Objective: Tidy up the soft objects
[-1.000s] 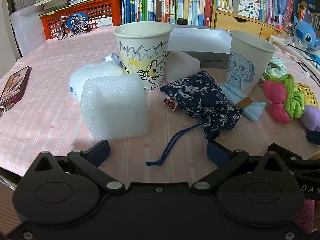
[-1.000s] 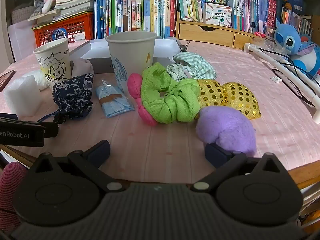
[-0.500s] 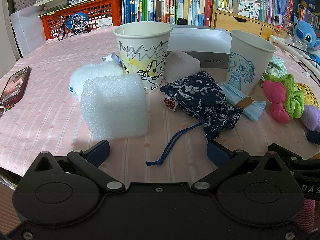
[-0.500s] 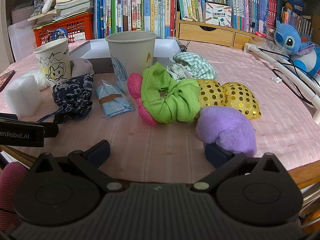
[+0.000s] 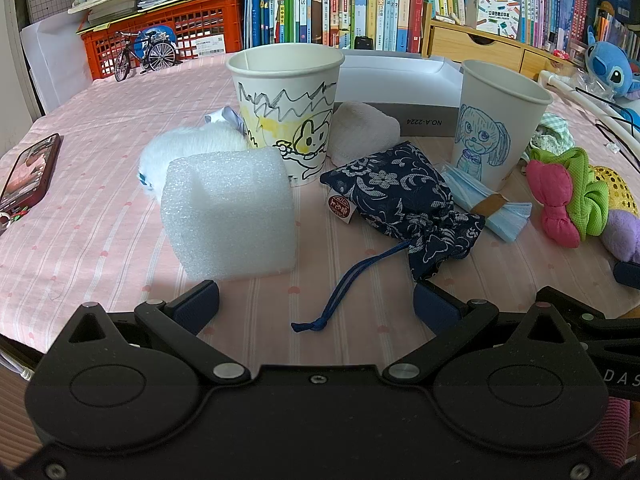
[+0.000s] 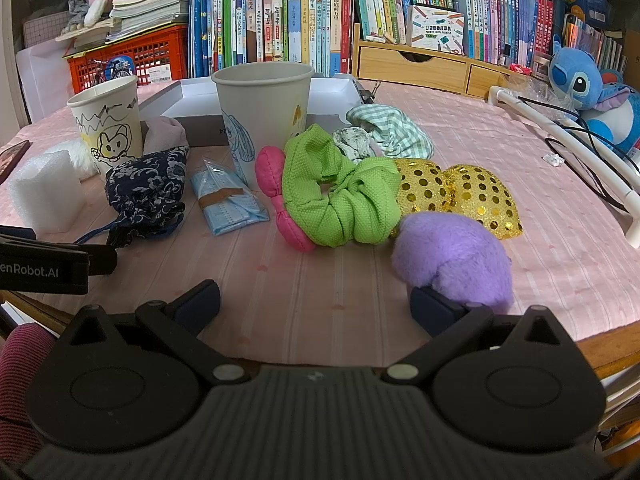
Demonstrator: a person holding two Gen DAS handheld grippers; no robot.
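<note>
Change check: none. Scene matches half second and one second back; you have not started, all soft items lie unsorted on pink tablecloth (image 5: 80, 184).

Left to right: foam block (image 5: 228, 212) near table edge, rabbit cup (image 5: 286, 108), navy drawstring pouch (image 5: 400, 204), dog cup (image 5: 500, 120), green scrunchie (image 6: 340, 196), purple plush (image 6: 456, 260).

Your left gripper (image 5: 316, 300): jaws spread wide, nothing held, pouch cord end between fingers.

Your right gripper (image 6: 316, 304): spread wide, empty; right finger (image 6: 434, 306) just beside purple plush, contact unclear.
</note>
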